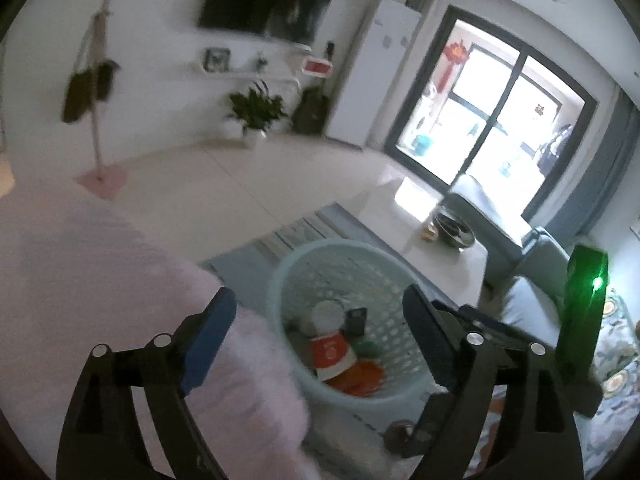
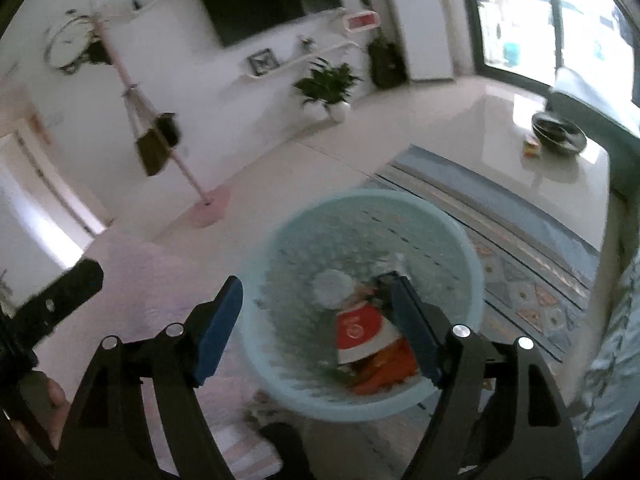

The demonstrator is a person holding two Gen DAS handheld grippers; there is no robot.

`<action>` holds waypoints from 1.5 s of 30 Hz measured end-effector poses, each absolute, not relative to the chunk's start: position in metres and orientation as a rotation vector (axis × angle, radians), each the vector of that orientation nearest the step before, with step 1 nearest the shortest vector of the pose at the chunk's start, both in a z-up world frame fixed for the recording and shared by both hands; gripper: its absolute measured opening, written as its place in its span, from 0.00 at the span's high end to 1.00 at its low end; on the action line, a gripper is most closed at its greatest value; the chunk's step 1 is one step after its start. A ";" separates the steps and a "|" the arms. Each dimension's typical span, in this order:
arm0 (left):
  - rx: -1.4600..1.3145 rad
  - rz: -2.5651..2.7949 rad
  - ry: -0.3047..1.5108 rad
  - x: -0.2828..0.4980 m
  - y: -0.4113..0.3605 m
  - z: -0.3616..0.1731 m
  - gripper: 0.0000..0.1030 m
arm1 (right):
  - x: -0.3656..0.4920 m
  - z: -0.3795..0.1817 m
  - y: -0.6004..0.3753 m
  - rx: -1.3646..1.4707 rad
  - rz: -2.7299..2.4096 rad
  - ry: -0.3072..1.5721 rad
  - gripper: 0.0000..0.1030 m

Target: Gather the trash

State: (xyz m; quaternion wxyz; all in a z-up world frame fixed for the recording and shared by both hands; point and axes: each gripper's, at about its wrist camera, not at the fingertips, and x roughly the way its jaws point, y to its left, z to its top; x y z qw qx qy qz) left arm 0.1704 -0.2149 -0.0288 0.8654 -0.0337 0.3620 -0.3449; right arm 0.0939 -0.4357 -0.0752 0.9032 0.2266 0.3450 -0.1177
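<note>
I am working in a living room with a pale tiled floor (image 1: 248, 184); a patterned rug (image 2: 516, 240) lies under the work area, and a pink fluffy mass (image 1: 132, 300), seemingly a cushion or seat, sits just left of the bin.

The pale blue perforated basket (image 1: 296, 264) stands on the rug, directly ahead of and below both tools. It already holds the collected trash: a red-and-white packet (image 1: 332, 354), orange wrappers (image 2: 384, 368), a white round lid-like piece (image 1: 326, 314) and a small dark box (image 1: 356, 320).

The left gripper (image 1: 316, 344) stands spread wide, nothing between its blue pads. The right gripper (image 2: 316, 328) is likewise released and empty, framing the basket mouth.

Findings on risk, as I judge them:
- Both views are smeared by motion. A blind descent could strike the basket rim and tip it, spilling the contents onto the rug.
- The two tools are close together; the right one shows beside the left one's finger, so a sideways correction could knock them.
- I cannot tell whether any trash remains outside the basket; something small and dark lies at its base, unidentifiable.
</note>
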 end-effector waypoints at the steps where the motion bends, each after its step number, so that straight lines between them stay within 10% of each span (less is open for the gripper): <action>1: -0.066 -0.707 0.741 0.164 -0.205 -0.024 0.19 | 0.090 -0.067 -0.425 0.455 -0.224 0.694 0.29; 17: -0.053 -0.189 0.330 0.061 -0.072 -0.012 0.07 | 0.017 -0.004 -0.273 0.060 -0.325 0.367 0.23; 45: 0.005 -0.122 0.301 0.055 -0.074 -0.017 0.07 | 0.011 -0.015 -0.264 0.080 -0.311 0.311 0.22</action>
